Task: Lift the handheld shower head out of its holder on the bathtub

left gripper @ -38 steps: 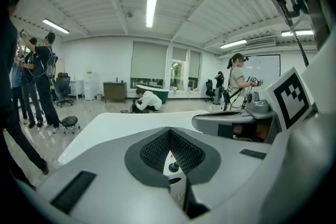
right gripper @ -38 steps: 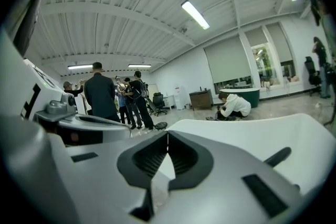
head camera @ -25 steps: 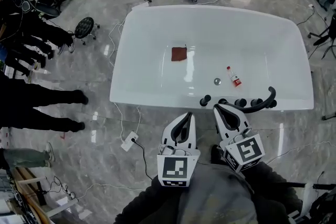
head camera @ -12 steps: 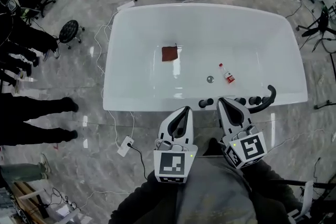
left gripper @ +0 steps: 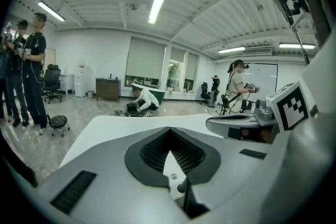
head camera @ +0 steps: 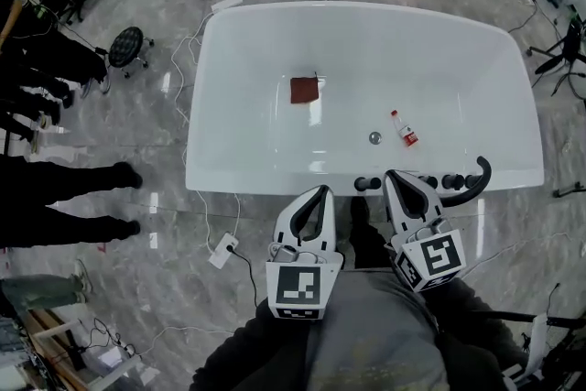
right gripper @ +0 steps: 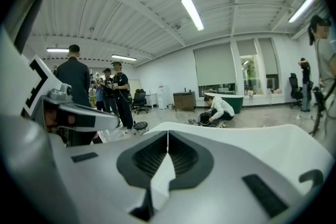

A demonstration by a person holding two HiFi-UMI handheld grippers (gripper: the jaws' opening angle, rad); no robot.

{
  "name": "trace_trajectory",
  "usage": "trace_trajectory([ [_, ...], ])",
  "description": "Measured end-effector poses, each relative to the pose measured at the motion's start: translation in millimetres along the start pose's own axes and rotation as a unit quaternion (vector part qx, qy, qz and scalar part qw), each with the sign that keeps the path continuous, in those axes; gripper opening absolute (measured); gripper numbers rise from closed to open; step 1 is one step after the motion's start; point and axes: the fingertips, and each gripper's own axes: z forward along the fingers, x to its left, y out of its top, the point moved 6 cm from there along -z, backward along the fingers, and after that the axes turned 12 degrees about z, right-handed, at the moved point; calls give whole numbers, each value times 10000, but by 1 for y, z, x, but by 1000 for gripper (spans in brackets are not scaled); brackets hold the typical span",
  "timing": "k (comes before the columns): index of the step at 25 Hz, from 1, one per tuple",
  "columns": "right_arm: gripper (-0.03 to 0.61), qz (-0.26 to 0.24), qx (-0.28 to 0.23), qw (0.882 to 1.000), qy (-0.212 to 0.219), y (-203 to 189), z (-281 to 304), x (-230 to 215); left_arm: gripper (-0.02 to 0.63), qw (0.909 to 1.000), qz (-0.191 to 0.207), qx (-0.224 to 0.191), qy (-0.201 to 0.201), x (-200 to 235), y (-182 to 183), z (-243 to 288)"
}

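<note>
Black shower head (head camera: 475,178) sits on the bathtub's (head camera: 229,180) near edge; our closed, empty left gripper (head camera: 320,192) and right gripper (head camera: 395,177) might merely bump it.

The white bathtub (head camera: 439,50) held a red cloth (head camera: 305,90) left of its drain (head camera: 374,137) (small bottle (head camera: 404,129) just right).

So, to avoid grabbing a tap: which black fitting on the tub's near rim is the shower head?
The curved shower head at the row's right end; the knobs left of it are short and round.
</note>
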Motion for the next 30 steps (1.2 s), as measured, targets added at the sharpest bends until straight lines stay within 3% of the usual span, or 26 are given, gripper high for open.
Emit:
trace_trajectory([
  [5, 5, -183, -141, 9994, 241, 12, 15, 1, 3, 9998, 106, -78, 166, 6, 11, 7],
  [30, 6, 178, 252, 9993, 218, -17, 34, -30, 3, 9991, 27, 430, 42, 0, -10, 35],
])
